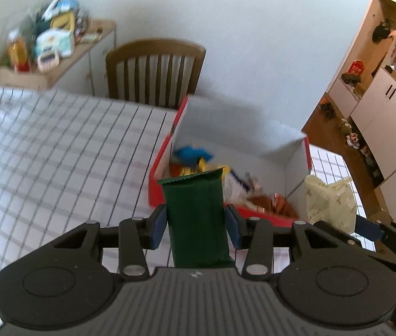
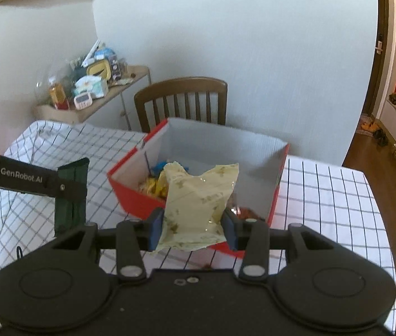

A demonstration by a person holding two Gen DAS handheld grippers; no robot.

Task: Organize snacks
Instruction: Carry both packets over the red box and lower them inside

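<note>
**Operator:** Where are the snacks sitting, and what are the grippers doing?

**Technician:** The left gripper (image 1: 196,225) is clamping the green packet (image 1: 195,210) mid-body, above the checked tablecloth (image 1: 58,145) just beside the red box (image 2: 139,196). The right gripper (image 2: 193,228) is pinching the pale yellow bag (image 2: 198,196) over the box's near edge.

**Operator:** How are they likely handling?

**Technician:** Both are looking light. The packet appears stiff, so a mid-body grip is suiting it. The bag is crinkling, probably soft and slippery; its contents may crush.

Left tool (image 1: 195,226) clamped, tilted downward, right tool (image 2: 193,231) clamped, tilted downward
</note>
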